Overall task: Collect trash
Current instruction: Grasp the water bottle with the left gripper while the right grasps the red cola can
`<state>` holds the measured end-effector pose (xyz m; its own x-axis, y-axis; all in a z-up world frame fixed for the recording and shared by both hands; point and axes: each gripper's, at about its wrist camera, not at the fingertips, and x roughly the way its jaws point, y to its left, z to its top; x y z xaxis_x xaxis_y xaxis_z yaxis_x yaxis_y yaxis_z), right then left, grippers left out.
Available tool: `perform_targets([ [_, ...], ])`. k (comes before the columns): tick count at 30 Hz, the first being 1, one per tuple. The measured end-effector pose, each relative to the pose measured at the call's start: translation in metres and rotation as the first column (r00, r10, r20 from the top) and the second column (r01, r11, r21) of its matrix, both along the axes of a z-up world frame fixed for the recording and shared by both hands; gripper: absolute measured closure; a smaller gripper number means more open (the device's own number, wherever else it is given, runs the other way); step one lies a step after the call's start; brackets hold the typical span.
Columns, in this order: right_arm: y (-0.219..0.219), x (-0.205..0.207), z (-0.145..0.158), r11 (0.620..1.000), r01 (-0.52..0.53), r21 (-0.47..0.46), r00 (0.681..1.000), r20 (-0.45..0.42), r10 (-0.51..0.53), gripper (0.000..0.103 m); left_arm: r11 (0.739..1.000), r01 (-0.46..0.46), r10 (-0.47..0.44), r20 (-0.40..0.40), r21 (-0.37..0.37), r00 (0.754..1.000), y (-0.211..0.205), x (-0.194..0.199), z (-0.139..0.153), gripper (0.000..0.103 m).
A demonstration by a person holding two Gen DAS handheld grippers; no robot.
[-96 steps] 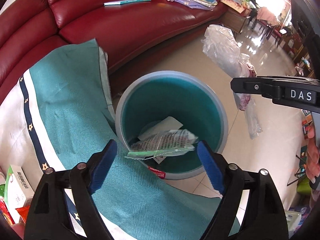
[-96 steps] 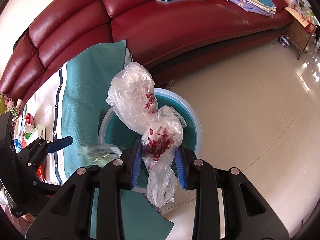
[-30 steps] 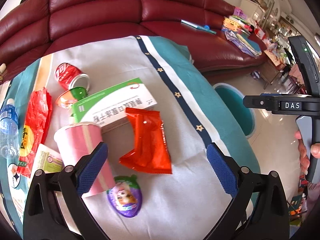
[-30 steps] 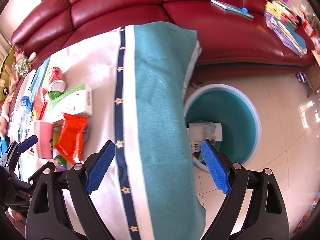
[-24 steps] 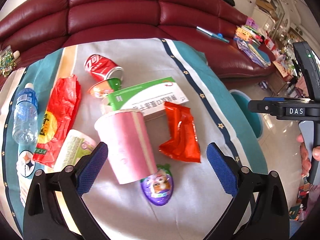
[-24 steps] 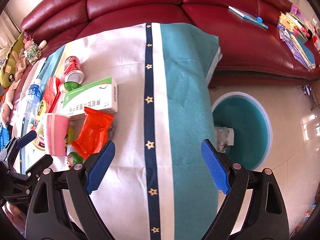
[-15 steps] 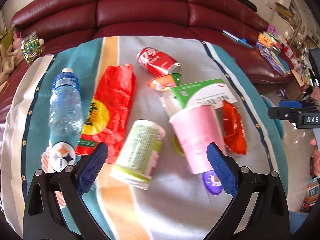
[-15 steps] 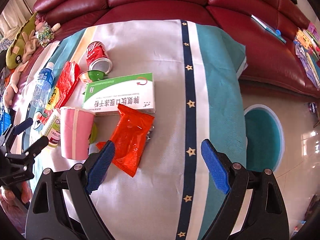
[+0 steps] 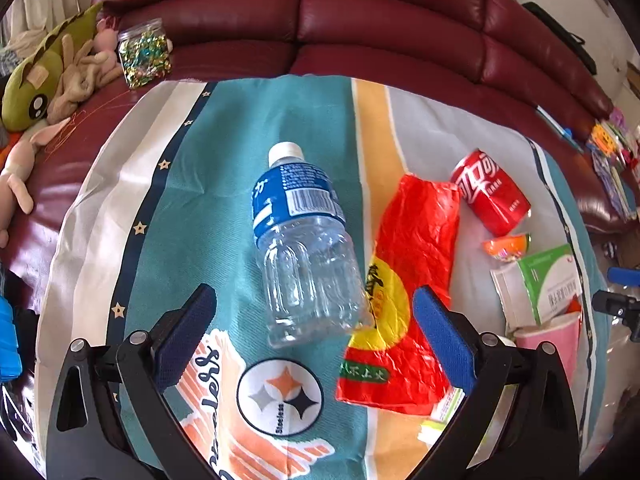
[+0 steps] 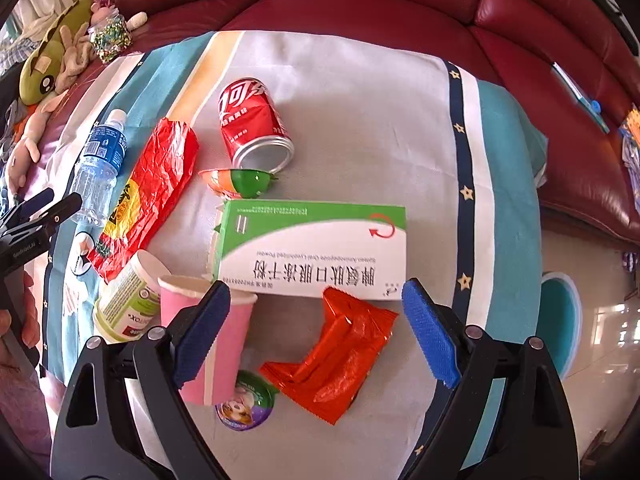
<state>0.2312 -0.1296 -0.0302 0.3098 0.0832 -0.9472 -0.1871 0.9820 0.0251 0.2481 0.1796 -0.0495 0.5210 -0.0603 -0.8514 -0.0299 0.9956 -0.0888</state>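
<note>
Trash lies on a cloth-covered table. My left gripper (image 9: 314,336) is open above an empty plastic bottle (image 9: 304,252) with a blue label; a red and yellow wrapper (image 9: 408,280) lies just to its right. My right gripper (image 10: 316,330) is open over an orange snack packet (image 10: 340,360), with a green and white box (image 10: 316,252) just beyond it and a pink paper cup (image 10: 212,340) under its left finger. A red can (image 10: 252,124), a green jelly cup (image 10: 244,182), a green-labelled tub (image 10: 124,300) and a purple lid (image 10: 244,404) lie nearby. Nothing is held.
A teal bin (image 10: 560,320) stands on the tiled floor to the right of the table. A dark red sofa (image 9: 360,20) curves behind, with plush toys (image 9: 44,80) and a jar (image 9: 144,56) at its left end. The left gripper's body (image 10: 36,216) shows at the right wrist view's left edge.
Both grippers have swept left from the bin across the table. The left one now hangs over the bottle, the right one over the orange packet and box. Both stayed open and empty.
</note>
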Motion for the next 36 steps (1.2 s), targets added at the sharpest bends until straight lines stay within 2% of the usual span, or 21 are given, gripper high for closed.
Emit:
perform_targets([
  [3, 0.014, 0.018, -0.003, 1.000, -0.029, -0.010, 1.000, -0.002, 0.029, 0.019, 1.000, -0.016, 0.016, -0.018, 0.004, 1.000, 0.005, 0.015, -0.007, 0.007],
  [7, 0.030, 0.042, -0.009, 0.998, -0.061, -0.019, 0.998, -0.013, 0.061, 0.019, 1.000, -0.016, 0.017, -0.065, 0.015, 0.998, 0.006, 0.034, -0.024, 0.018],
  [9, 0.038, 0.055, -0.010, 0.997, -0.078, -0.013, 0.997, -0.015, 0.078, 0.019, 1.000, -0.020, 0.020, -0.085, 0.004, 0.996, 0.007, 0.041, -0.031, 0.024],
  [10, 0.041, 0.062, -0.010, 0.996, -0.084, -0.012, 0.996, -0.015, 0.083, 0.019, 1.000, -0.019, 0.018, -0.092, -0.007, 0.996, 0.007, 0.043, -0.034, 0.033],
  [11, 0.044, 0.068, -0.011, 0.996, -0.089, -0.010, 0.996, -0.016, 0.089, 0.019, 1.000, -0.019, 0.017, -0.096, -0.013, 0.995, 0.007, 0.045, -0.036, 0.037],
  [16, 0.064, 0.096, -0.018, 0.990, -0.137, -0.018, 0.990, -0.023, 0.137, 0.019, 1.000, 0.000, 0.000, -0.077, 0.004, 0.997, 0.003, 0.045, -0.037, 0.037],
  [22, 0.083, 0.124, -0.042, 0.982, -0.182, -0.054, 0.982, -0.066, 0.179, 0.019, 1.000, 0.017, -0.016, -0.070, 0.014, 0.997, 0.000, 0.047, -0.037, 0.036],
  [27, 0.088, 0.136, -0.056, 0.979, -0.194, -0.058, 0.979, -0.080, 0.189, 0.019, 1.000, 0.007, -0.007, -0.103, 0.007, 0.995, 0.001, 0.053, -0.047, 0.036],
  [29, 0.089, 0.137, -0.060, 0.977, -0.202, -0.061, 0.977, -0.078, 0.198, 0.023, 1.000, -0.009, 0.008, -0.112, -0.007, 0.994, 0.003, 0.055, -0.052, 0.036],
  [31, 0.089, 0.135, -0.063, 0.976, -0.210, -0.058, 0.976, -0.080, 0.205, 0.046, 1.000, -0.018, 0.016, -0.113, -0.020, 0.993, 0.004, 0.055, -0.054, 0.037],
  [36, 0.085, 0.126, -0.053, 0.977, -0.209, -0.053, 0.978, -0.028, 0.208, 0.047, 1.000, -0.027, 0.026, -0.084, -0.009, 0.996, -0.001, 0.048, -0.045, 0.038],
])
